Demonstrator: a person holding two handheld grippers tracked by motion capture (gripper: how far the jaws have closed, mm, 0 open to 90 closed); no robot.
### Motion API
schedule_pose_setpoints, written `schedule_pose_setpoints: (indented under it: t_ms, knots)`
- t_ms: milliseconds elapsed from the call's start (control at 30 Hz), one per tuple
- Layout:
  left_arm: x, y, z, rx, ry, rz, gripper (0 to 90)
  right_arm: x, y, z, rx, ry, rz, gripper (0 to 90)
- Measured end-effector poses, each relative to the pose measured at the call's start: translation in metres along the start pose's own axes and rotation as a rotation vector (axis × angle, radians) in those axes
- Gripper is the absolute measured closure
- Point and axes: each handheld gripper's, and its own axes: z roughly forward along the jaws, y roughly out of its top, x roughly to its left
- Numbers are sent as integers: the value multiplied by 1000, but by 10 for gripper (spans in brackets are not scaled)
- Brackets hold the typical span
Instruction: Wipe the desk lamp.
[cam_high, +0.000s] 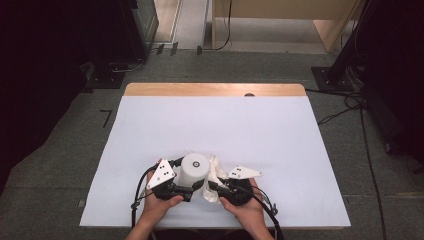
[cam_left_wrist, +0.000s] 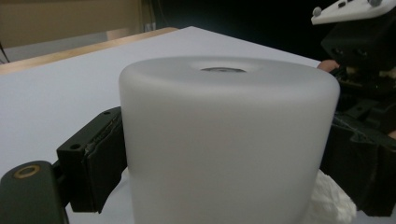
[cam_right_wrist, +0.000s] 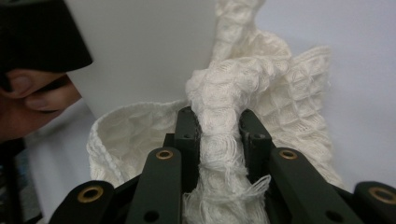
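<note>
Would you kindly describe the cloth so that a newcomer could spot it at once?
On the white table, look at the near edge, where a person's two hands meet. Beside the smooth white cylinder, on its right, lies the cloth: a crumpled cream waffle-weave rag with a frayed edge, pinched in the right hand-held gripper.

A lab: covered table (cam_high: 220, 125), dark stands (cam_high: 345, 60), floor cables (cam_high: 362, 130).

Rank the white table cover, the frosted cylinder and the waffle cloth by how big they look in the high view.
1. white table cover, by far the largest.
2. frosted cylinder.
3. waffle cloth, though the cylinder and the right gripper partly hide it, so ranks two and three are uncertain.
</note>
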Motion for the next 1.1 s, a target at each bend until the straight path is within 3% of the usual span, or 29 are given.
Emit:
schedule_pose_setpoints:
  t_ms: [100, 200, 300, 433, 567, 667, 767, 900, 1000, 1067, 1100]
  knots:
    - [-2, 2, 1, 18, -1, 30, 83, 4, -2, 4, 17, -2, -15, 732]
    - [-6, 4, 4, 38, 2, 72, 85, -1, 0, 1, 15, 11, 16, 731]
    - [-13, 6, 8, 49, 9, 114, 85, -9, 5, -10, -25, -16, 33, 731]
    - [-15, 7, 12, 57, -3, 127, 85, -15, 18, -33, -102, -57, 53, 733]
    - [-18, 9, 18, 70, -20, 152, 86, -11, 32, -59, -192, -84, 0, 733]
    - [-25, 12, 23, 90, -19, 207, 86, -5, 42, -73, -228, -53, -41, 733]
    - [-33, 13, 27, 109, -20, 258, 86, 2, 47, -72, -201, -3, -67, 733]
    - [-33, 13, 26, 115, -29, 258, 87, 19, 47, -65, -181, -10, -132, 732]
    - [-33, 13, 25, 113, -43, 259, 87, 20, 49, -61, -190, -8, -126, 730]
    - [-34, 13, 26, 115, -38, 264, 87, 16, 48, -57, -190, -31, -121, 730]
    - [-34, 13, 27, 116, -37, 265, 87, 10, 47, -54, -190, -39, -96, 730]
